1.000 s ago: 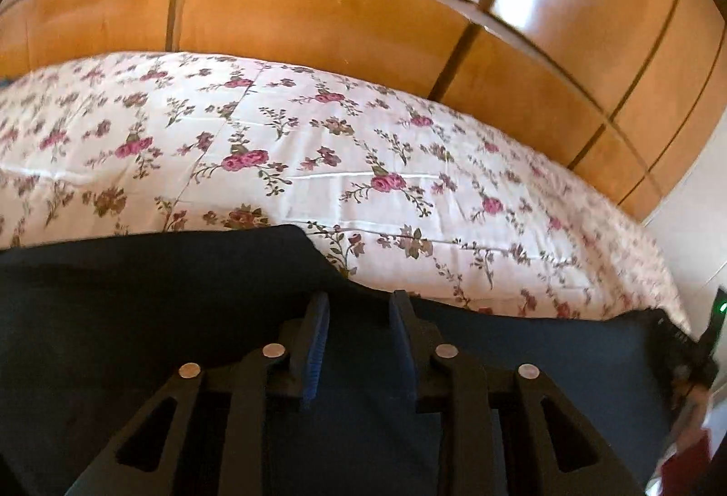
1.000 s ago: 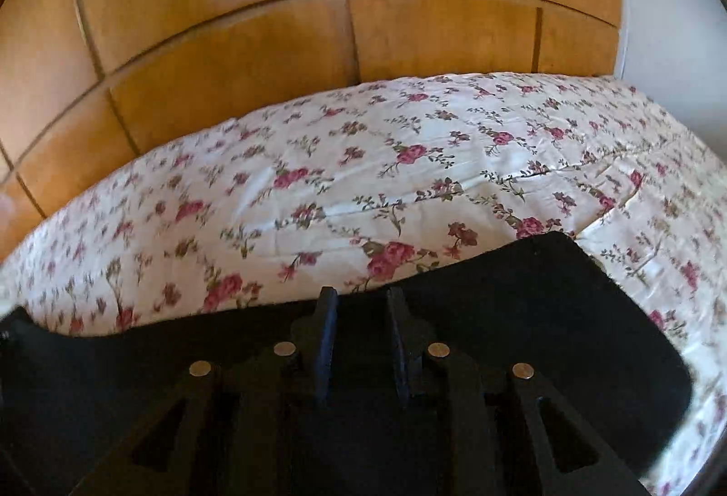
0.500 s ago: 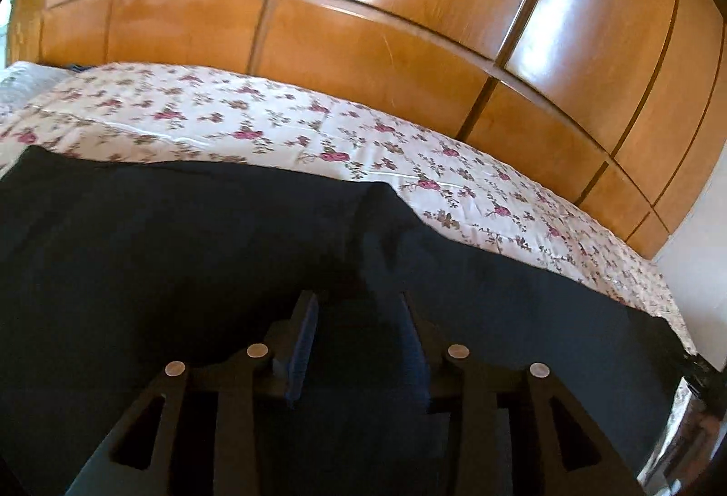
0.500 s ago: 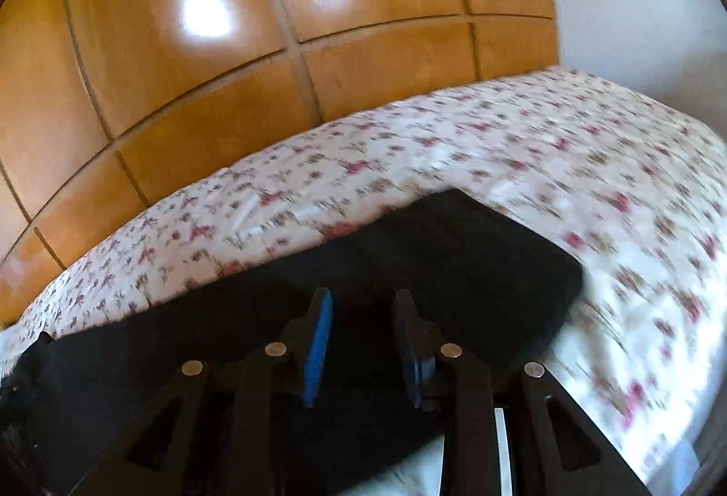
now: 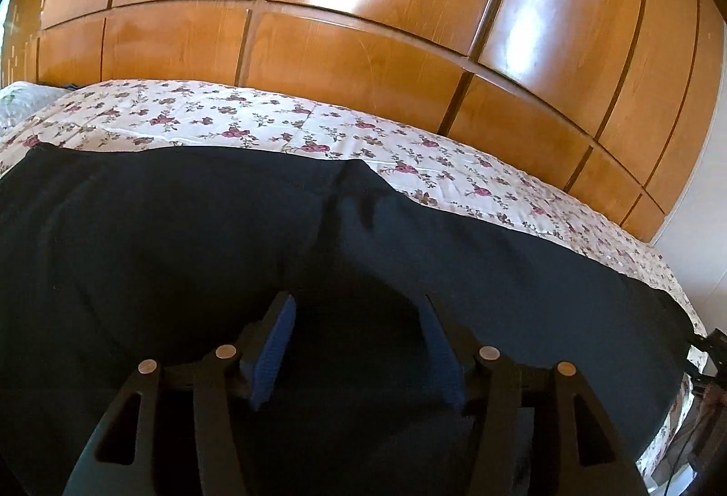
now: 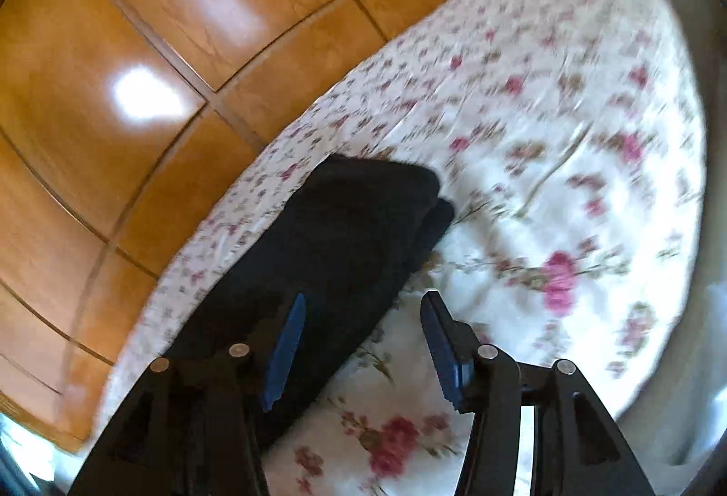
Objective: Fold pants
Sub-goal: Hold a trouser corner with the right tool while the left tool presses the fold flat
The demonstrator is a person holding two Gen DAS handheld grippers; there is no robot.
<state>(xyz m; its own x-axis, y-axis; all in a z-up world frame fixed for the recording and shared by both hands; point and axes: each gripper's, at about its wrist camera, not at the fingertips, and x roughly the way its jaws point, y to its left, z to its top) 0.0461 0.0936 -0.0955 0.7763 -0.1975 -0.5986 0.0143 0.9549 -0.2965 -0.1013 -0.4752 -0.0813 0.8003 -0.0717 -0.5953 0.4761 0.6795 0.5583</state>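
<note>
Left wrist view shows the dark navy cloth pants spread wide across the near part of the bed with its white, rose-printed cover, their far edge running roughly parallel to the glossy brown wooden wardrobe panels that stand behind the bed's far edge. One layer laps over another near the middle, where a raised point of cloth marks the fold line. The left gripper hangs low over this dark cloth, its blue pads apart and the jaws opening; cloth lies beneath and between them, but nothing looks pinched, so I judge it is letting the fabric settle flat.

From the right wrist, the picture is blurred and tilted. The same pants end here in a rounded, doubled-over end, two layers stacked, lying toward the wardrobe side of the bed with flowered cover bare all around it. The right gripper has its jaws opening too: the one pad sits over the edge of the dark cloth, the other over bare bedcover, and neither presses on anything I can make out.

Both releases make sense if one fold has just been laid down; the long shape suggests another fold is due.
</note>
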